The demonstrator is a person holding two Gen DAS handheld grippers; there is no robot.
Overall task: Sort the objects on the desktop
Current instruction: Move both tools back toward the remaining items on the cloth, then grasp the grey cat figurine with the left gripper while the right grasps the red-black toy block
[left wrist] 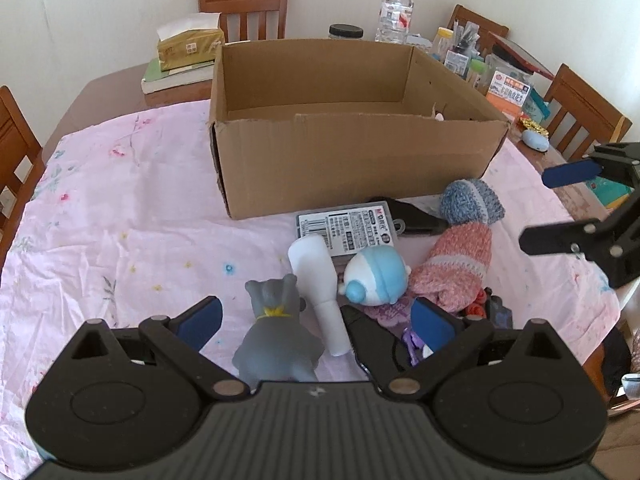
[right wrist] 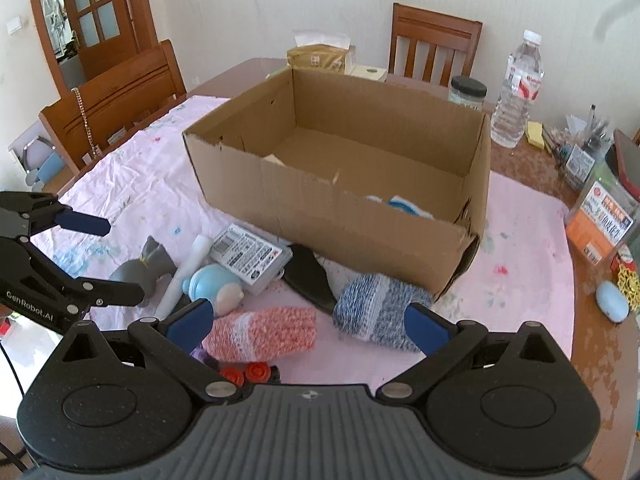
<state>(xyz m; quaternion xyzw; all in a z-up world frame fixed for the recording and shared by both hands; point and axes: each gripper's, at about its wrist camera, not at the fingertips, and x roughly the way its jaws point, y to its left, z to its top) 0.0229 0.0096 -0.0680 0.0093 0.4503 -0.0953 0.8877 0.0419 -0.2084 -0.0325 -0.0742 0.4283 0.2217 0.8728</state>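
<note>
An open cardboard box (left wrist: 352, 160) stands on the pink cloth; it also shows in the right wrist view (right wrist: 344, 216), with something blue and white inside (right wrist: 404, 205). In front of it lies a pile: a grey cat figure (left wrist: 276, 336), a white bottle (left wrist: 320, 284), a blue-white toy (left wrist: 376, 270), a pink and blue knit sock (left wrist: 460, 256), a labelled plastic case (left wrist: 346, 228) and a black tool (left wrist: 412, 216). My left gripper (left wrist: 316, 320) is open around the cat and bottle. My right gripper (right wrist: 306, 326) is open just above the sock (right wrist: 320, 326).
Tissue box on books (left wrist: 188, 48), water bottle (left wrist: 396, 8), jar (left wrist: 346, 32) and stationery clutter (left wrist: 480, 64) sit behind and right of the box. Wooden chairs (left wrist: 244, 8) surround the table. A light blue case (right wrist: 612, 302) lies at the right.
</note>
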